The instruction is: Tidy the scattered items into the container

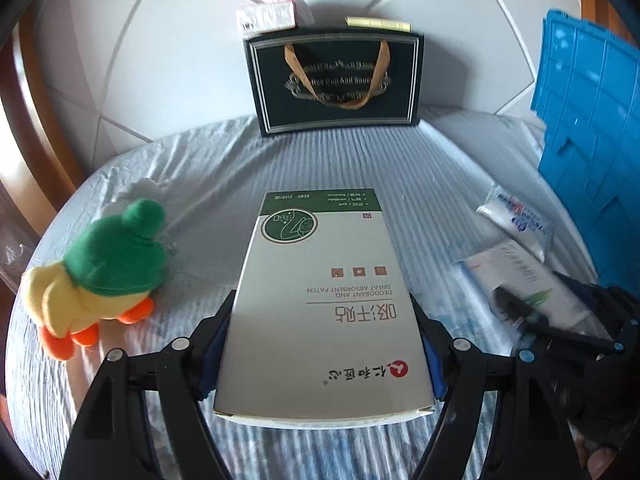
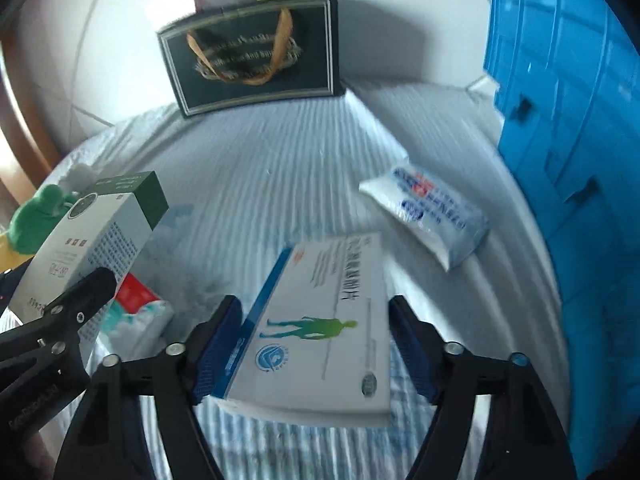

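My left gripper (image 1: 322, 304) is shut on a white and green deodorant patch box (image 1: 320, 280), its pads pressing both long sides above the striped cloth. That same box (image 2: 92, 232) shows at the left of the right wrist view. My right gripper (image 2: 314, 304) is shut on a flat white and blue medicine box (image 2: 320, 320) with a green figure printed on it; from the left wrist view this box (image 1: 520, 276) is low on the right. The blue plastic crate (image 1: 588, 140) (image 2: 560, 120) stands at the right edge.
A plush duck with a green hat (image 1: 100, 272) lies at the left. A white and blue soft packet (image 2: 432, 216) lies near the crate. A red and white pack (image 2: 136, 308) sits under the left gripper. A dark gift bag (image 1: 336, 80) stands at the back against the wall.
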Demonstrator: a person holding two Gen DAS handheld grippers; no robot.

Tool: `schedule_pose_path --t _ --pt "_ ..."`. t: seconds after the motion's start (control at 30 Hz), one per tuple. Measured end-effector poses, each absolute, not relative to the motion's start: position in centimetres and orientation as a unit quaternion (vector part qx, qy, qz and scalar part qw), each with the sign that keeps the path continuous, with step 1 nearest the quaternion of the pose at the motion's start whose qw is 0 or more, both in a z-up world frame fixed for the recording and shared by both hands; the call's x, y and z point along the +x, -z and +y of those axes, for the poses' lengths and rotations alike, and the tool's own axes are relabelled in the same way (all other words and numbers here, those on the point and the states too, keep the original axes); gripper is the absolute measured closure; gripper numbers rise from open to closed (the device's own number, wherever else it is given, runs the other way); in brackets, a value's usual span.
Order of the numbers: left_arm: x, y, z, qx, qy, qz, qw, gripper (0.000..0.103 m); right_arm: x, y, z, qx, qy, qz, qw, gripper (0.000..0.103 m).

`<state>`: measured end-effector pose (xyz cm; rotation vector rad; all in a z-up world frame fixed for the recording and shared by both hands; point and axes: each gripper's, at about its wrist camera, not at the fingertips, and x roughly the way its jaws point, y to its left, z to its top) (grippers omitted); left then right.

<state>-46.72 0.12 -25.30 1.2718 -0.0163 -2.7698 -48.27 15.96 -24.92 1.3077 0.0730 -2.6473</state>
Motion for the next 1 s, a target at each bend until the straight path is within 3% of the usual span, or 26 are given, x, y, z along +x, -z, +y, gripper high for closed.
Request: schedule_pose_path --t 0.13,0.17,0.2,0.23,0.27,0.4,0.63,0.67,0.83,1.0 --pt "-44.5 22.5 -0.5 0.400 0.915 -0.005 0.046 0.028 -47.1 22.0 16.5 0.443 0.891 -0.003 0.101 0.092" --pt "-43.9 22.1 -0.7 0.398 0.916 -0.003 0.044 0.028 -46.7 21.7 16.8 0.446 0.890 -0.008 0.100 0.081" --pt "-43.3 21.9 -1.0 0.396 0.917 0.000 0.040 0.028 -46.1 21.6 17.0 0.448 0.889 -0.004 0.097 0.045" --pt "-42.7 21.9 -1.2 0.399 0.916 0.003 0.038 0.028 -45.8 21.7 16.9 0.450 0.888 0.005 0.098 0.019" --pt "-42.4 22.2 -1.3 0.404 0.914 0.006 0.036 0.028 -45.7 21.9 16.5 0.449 0.887 0.020 0.105 0.005" --pt "-42.1 24.1 -1.6 0.418 0.908 0.013 0.028 0.028 -46.6 24.2 14.8 0.449 0.879 0.097 0.125 0.004" --pt "-43.5 28.2 -1.3 0.450 0.892 0.018 0.043 0.028 -50.4 30.1 14.0 0.493 0.843 0.137 0.164 0.004" --pt "-43.9 28.5 -1.2 0.452 0.891 0.018 0.046 0.028 -50.7 30.7 13.8 0.501 0.838 0.135 0.170 0.028" --pt "-44.6 28.3 -0.5 0.452 0.890 0.011 0.054 0.028 -49.5 29.7 14.0 0.494 0.845 0.113 0.167 0.029" --pt "-43.8 25.9 -0.4 0.430 0.901 0.008 0.059 0.028 -46.8 24.9 14.7 0.444 0.873 0.088 0.179 0.029"
